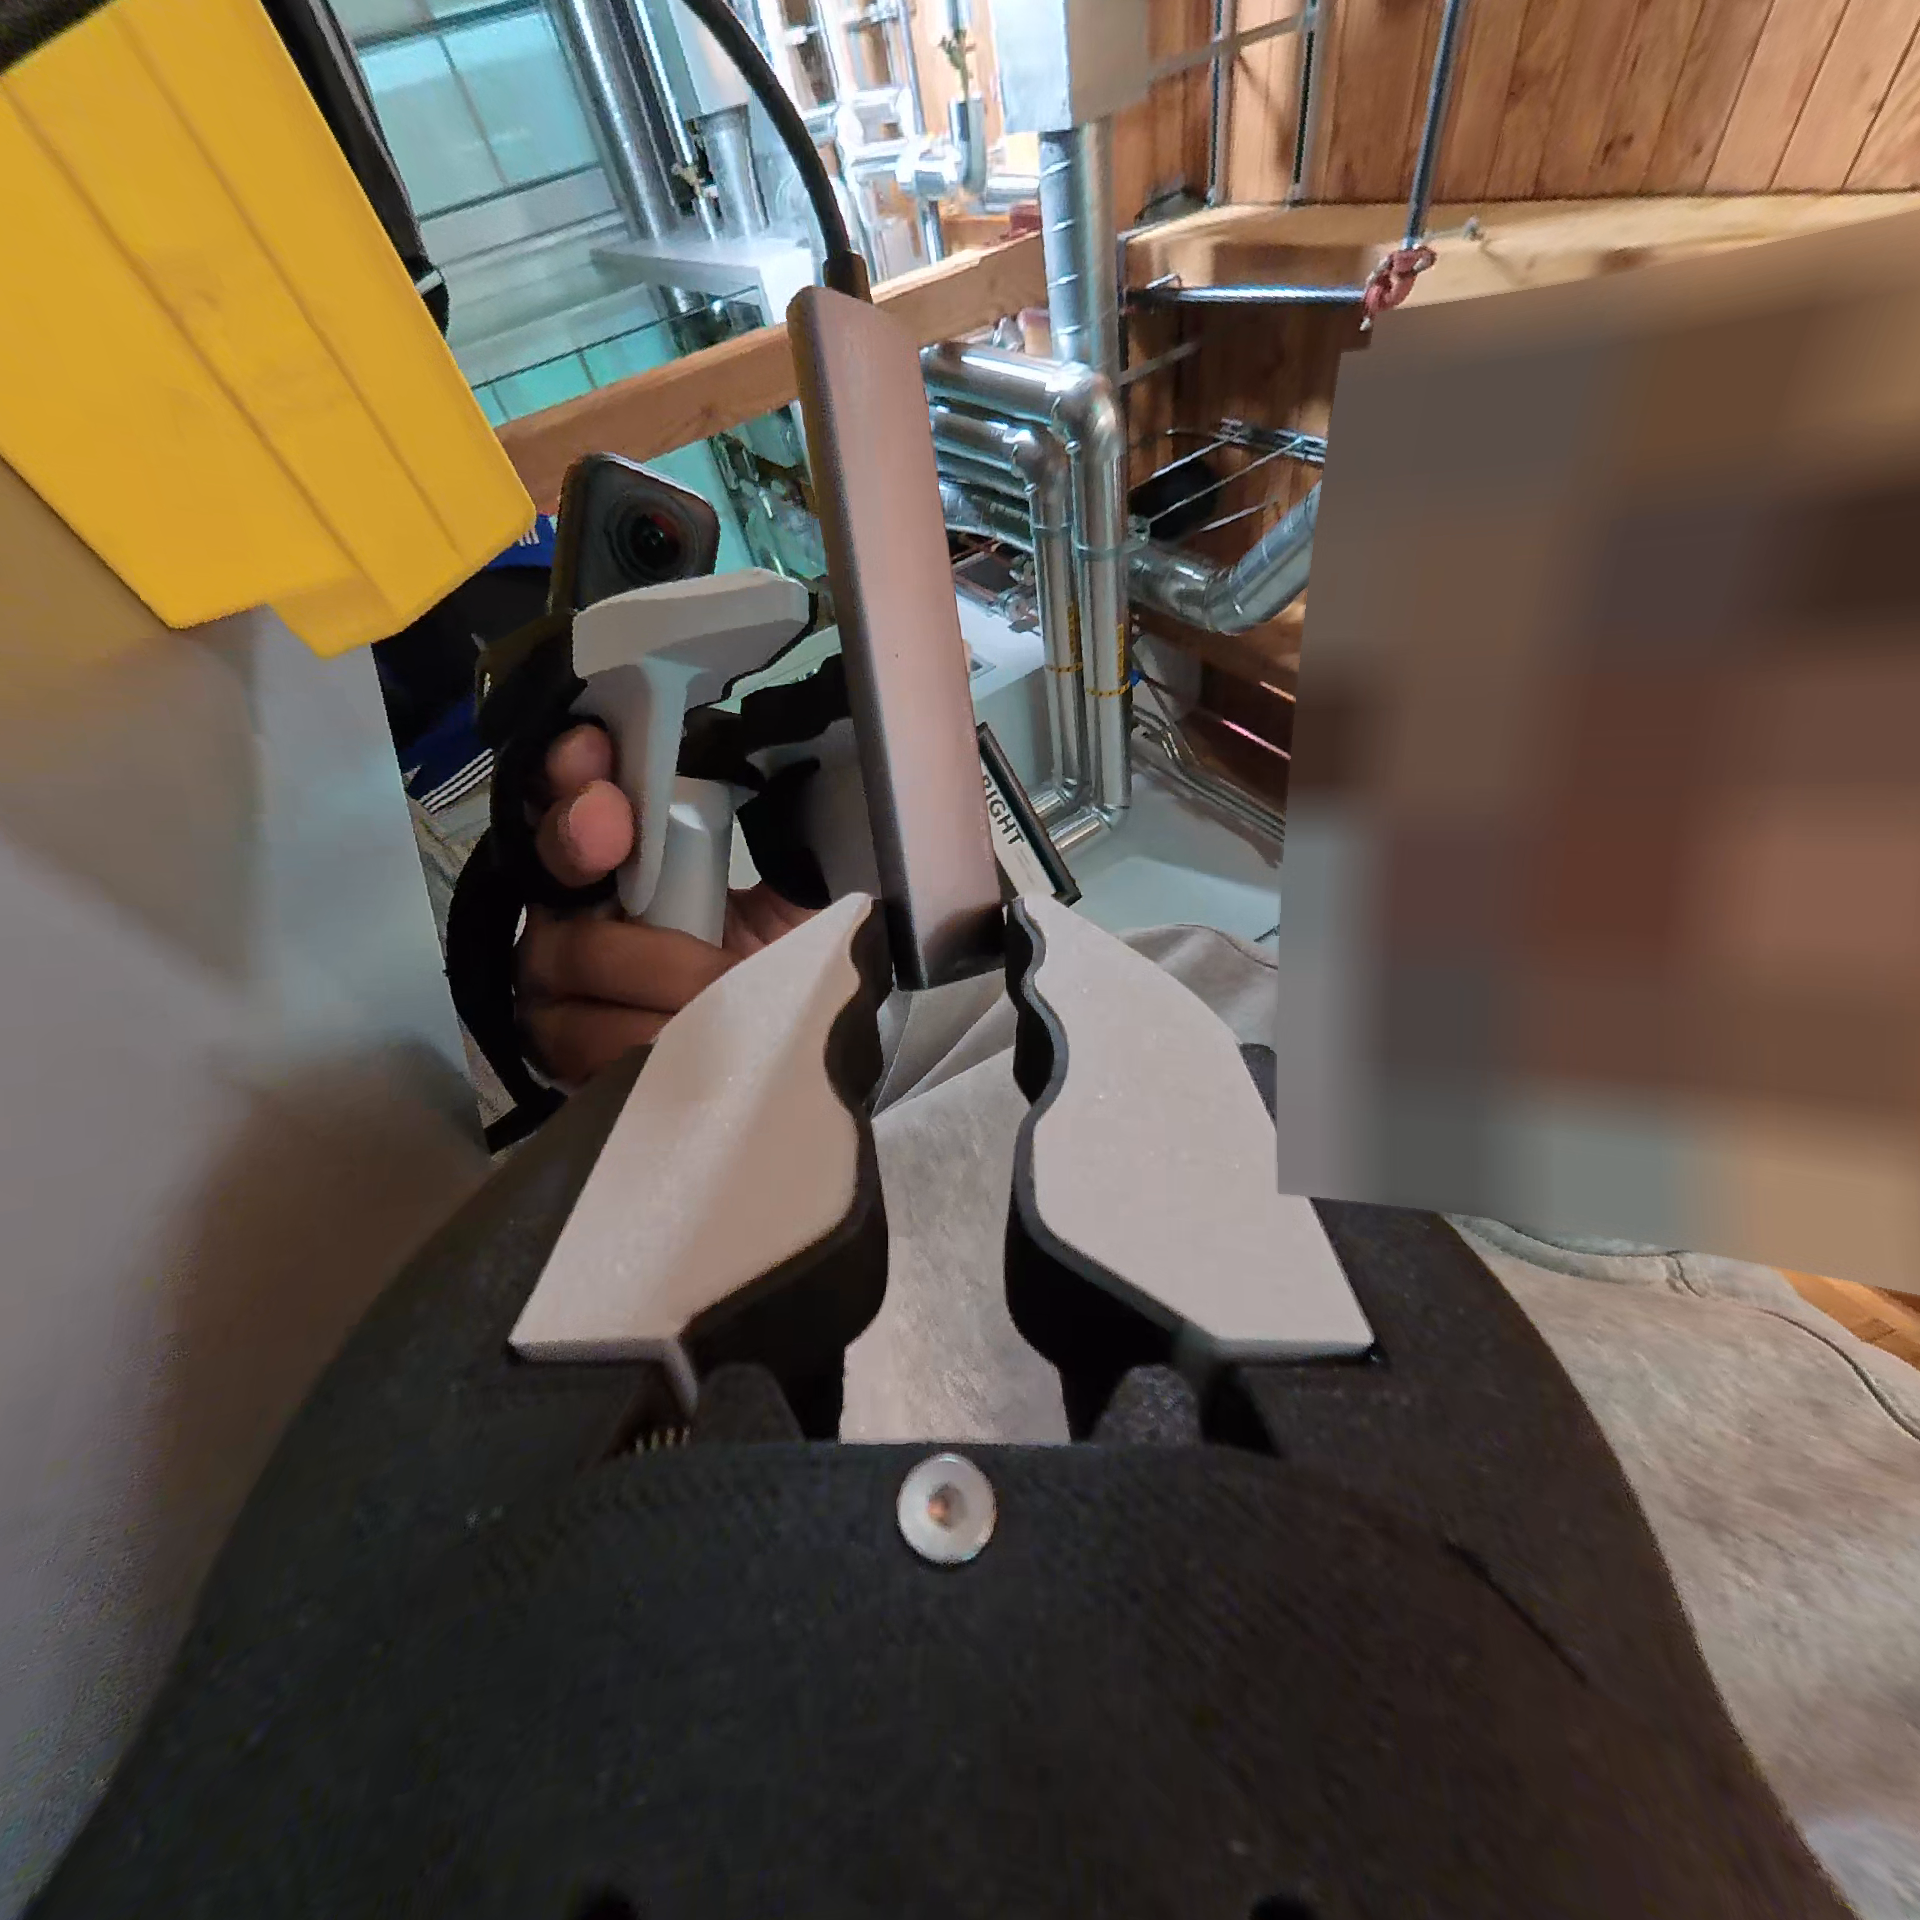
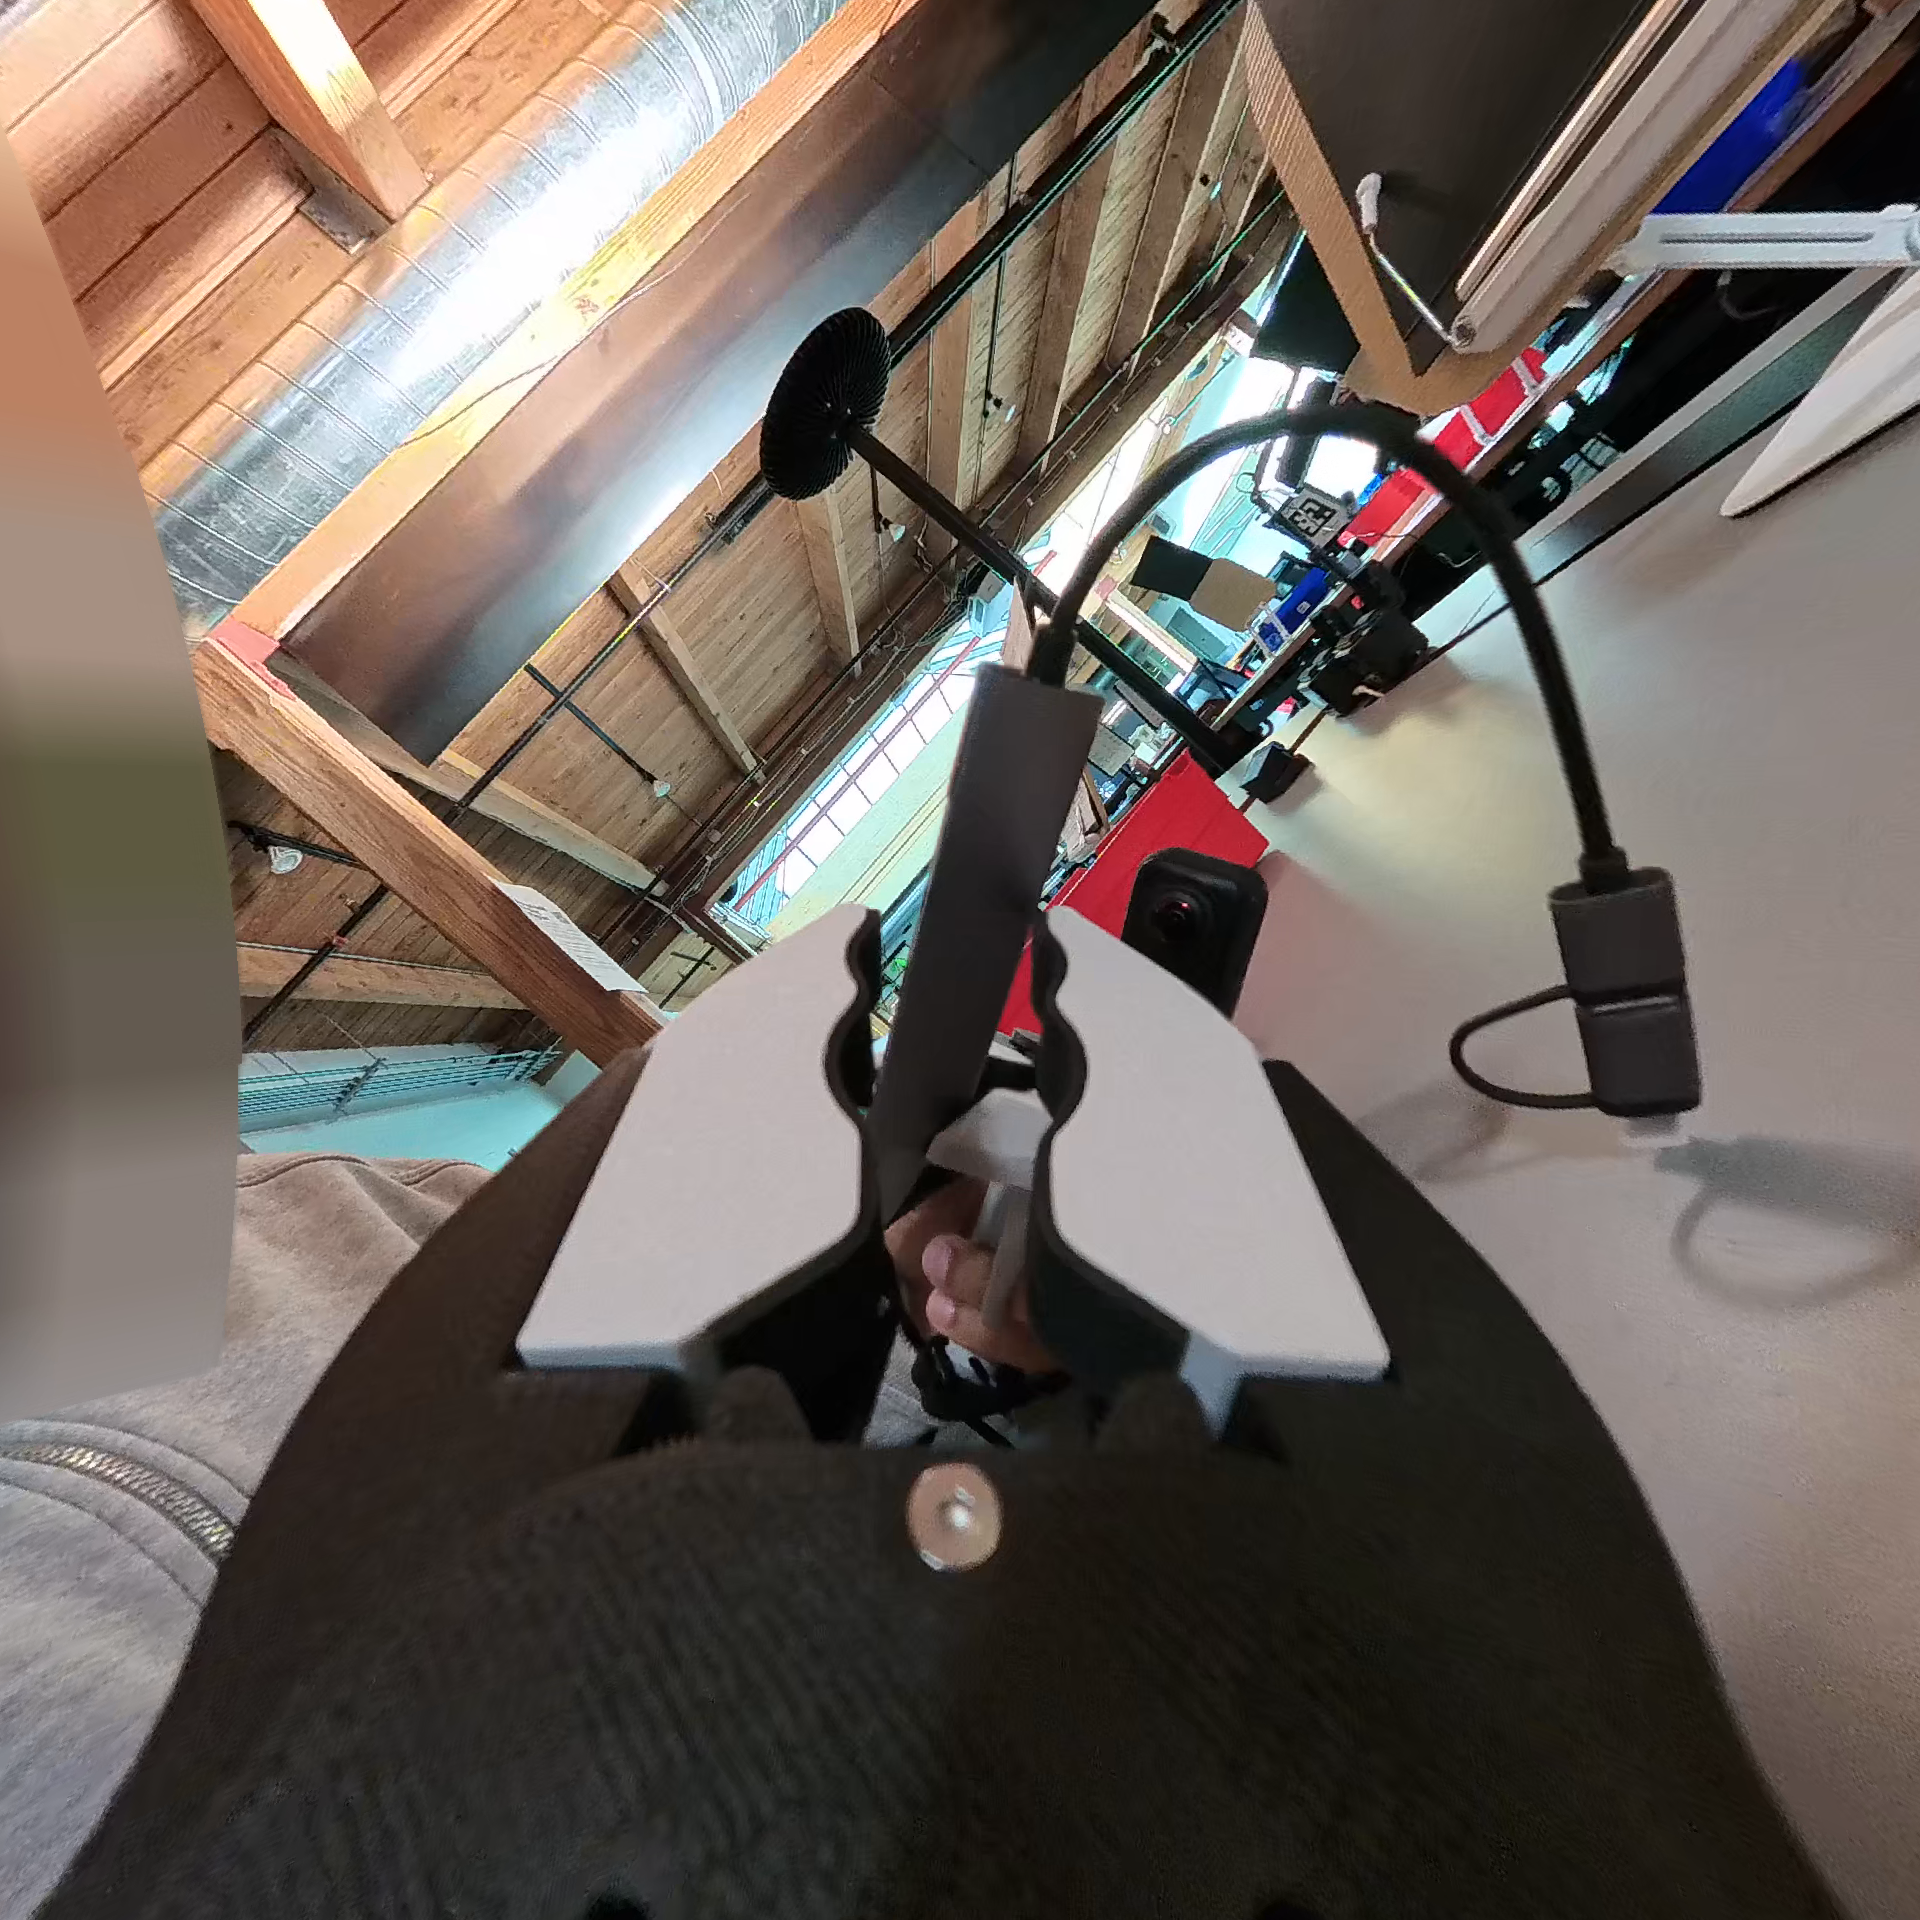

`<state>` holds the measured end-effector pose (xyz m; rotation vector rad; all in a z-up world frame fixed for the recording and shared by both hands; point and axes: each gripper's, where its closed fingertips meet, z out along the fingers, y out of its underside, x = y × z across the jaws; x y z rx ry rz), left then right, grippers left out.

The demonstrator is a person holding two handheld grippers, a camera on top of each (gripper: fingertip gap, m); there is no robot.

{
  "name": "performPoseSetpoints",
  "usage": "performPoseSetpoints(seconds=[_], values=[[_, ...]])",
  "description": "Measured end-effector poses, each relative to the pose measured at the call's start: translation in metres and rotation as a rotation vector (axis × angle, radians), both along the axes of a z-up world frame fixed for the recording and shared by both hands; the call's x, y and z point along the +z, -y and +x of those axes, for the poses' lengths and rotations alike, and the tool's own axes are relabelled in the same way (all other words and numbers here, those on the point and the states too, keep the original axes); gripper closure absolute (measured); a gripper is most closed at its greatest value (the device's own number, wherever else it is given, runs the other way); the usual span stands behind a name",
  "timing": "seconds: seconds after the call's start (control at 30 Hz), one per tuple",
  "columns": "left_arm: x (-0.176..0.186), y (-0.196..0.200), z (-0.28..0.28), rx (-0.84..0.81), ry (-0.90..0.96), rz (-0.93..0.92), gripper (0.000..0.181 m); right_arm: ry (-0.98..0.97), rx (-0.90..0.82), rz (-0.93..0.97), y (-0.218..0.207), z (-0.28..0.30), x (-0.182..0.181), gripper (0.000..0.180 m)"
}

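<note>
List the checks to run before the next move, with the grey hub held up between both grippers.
1. Grip of left gripper on the hub: ok, its fingers pinch the lower end.
2. Grip of right gripper on the hub: ok, the bar sits between its fingers.
3. The cable free of snags: ok, it loops through open air.
4. The plug clear of the table: cannot tell; its shadow lies close below.
5. The yellow bin clear of the left gripper: cannot tell; it fills the upper left corner.

black textured gripper bodies, pale grey wavy-edged fingers (image 1: 727,1132), silver screw (image 1: 945,1508), grey sweatshirt (image 2: 94,1538).
</note>
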<state>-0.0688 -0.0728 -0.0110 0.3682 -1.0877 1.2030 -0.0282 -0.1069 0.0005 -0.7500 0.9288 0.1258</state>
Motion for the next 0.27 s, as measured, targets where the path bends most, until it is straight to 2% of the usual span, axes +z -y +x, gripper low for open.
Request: performPoseSetpoints(seconds=[0.03,0.27], values=[[0.0006,-0.0004,0.0011,0.002,-0.008,-0.004,0.159,-0.003,0.002,0.004,0.0003,0.0002,-0.0002,0.153],[0.0015,-0.0014,0.0048,0.02,-0.007,-0.01,0.158,-0.021,0.001,0.012,0.0024,0.001,-0.0026,0.153]])
